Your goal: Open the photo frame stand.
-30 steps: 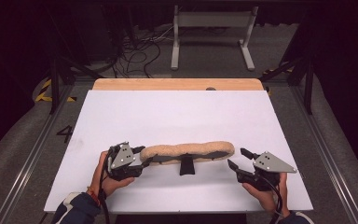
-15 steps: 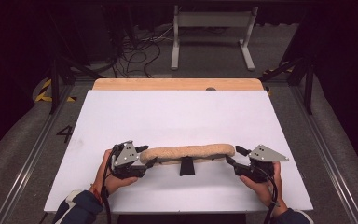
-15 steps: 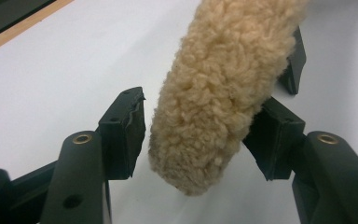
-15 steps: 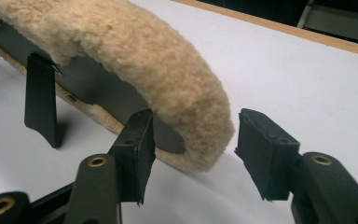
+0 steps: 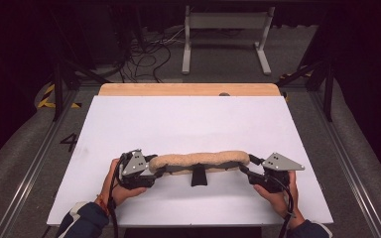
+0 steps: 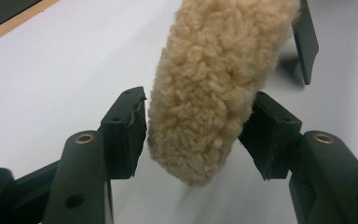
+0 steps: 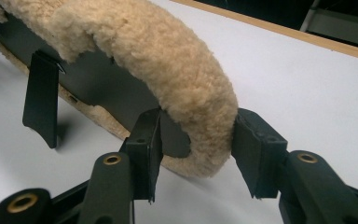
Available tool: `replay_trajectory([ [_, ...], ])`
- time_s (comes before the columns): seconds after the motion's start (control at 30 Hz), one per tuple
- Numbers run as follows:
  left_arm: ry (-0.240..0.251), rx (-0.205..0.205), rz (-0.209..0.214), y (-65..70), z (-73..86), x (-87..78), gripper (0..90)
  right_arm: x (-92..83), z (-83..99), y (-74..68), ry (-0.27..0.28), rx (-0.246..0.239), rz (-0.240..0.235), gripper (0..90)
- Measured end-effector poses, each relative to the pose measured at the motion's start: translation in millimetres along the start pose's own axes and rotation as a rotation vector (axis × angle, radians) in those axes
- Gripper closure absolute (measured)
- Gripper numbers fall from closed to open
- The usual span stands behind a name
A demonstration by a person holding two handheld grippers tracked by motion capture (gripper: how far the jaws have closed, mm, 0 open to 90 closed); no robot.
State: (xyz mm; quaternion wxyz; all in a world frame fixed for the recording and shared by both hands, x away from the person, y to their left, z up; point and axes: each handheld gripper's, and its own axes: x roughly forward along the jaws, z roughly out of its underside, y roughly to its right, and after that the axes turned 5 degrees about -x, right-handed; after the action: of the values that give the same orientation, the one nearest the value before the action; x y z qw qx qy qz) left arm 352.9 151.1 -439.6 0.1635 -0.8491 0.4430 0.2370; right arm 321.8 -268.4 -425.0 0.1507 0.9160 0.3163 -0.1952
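Left tongs (image 5: 154, 166) – jaws part-way apart around the left end of the fleece pad (image 5: 201, 161). In the left gripper view (image 6: 193, 135) both pads (image 6: 128, 126) press the woolly end (image 6: 214, 88) from either side: grasping it.

Right tongs (image 5: 250, 166) – jaws have just been closing, with the right end of the pad between them. In the right gripper view (image 7: 198, 140) one jaw bears on the dark backing, the other on the fleece (image 7: 168, 56): grasping it too.

The pad lies lengthwise across the lower middle of the white counter (image 5: 188, 119) in the high view, bowed slightly upward, a black strap (image 5: 198, 176) hanging from its underside (the same tab shows at the left in the right gripper view (image 7: 39, 98)).

Hands: left hand (image 5: 121, 183) lower left, right hand (image 5: 278, 191) lower right, both low at the near counter edge, tongs pointing inward toward each other.

Versus a second ago – the right tongs stood apart from the pad's end, lower right; now they reach it. Left tongs unchanged in place.
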Motion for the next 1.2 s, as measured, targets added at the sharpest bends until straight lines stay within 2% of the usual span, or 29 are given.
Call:
replay_trajectory([
  [0.13,-0.01,0.009,-0.019,0.2,0.1,-0.2,43.9,-0.3,1.9,0.4,0.001,0.012,-0.003,54.5],
  [0.2,-0.005,0.007,-0.012,-0.2,0.3,-0.7,44.2,-0.4,2.3,0.4,0.0,0.015,-0.003,54.3],
  [0.43,0.046,0.0,-0.048,-0.6,-1.2,-6.4,48.0,-0.3,1.5,-0.5,0.002,0.013,0.004,55.9],
  [0.53,0.055,-0.002,-0.049,-1.3,-1.2,-7.2,50.5,-0.5,1.4,-0.6,0.003,0.014,0.01,58.5],
  [0.67,0.043,0.008,-0.038,-0.9,-2.1,-2.9,49.7,-1.6,1.2,-1.2,-0.004,0.005,0.007,59.6],
  [0.93,0.026,0.032,-0.077,-0.3,-3.7,4.6,47.8,-0.8,-0.7,-2.2,-0.013,-0.016,0.034,62.8],
  [1.2,0.02,0.047,-0.079,0.9,-3.8,2.7,49.3,-1.4,-0.1,-2.2,-0.011,-0.015,0.032,62.8],
])
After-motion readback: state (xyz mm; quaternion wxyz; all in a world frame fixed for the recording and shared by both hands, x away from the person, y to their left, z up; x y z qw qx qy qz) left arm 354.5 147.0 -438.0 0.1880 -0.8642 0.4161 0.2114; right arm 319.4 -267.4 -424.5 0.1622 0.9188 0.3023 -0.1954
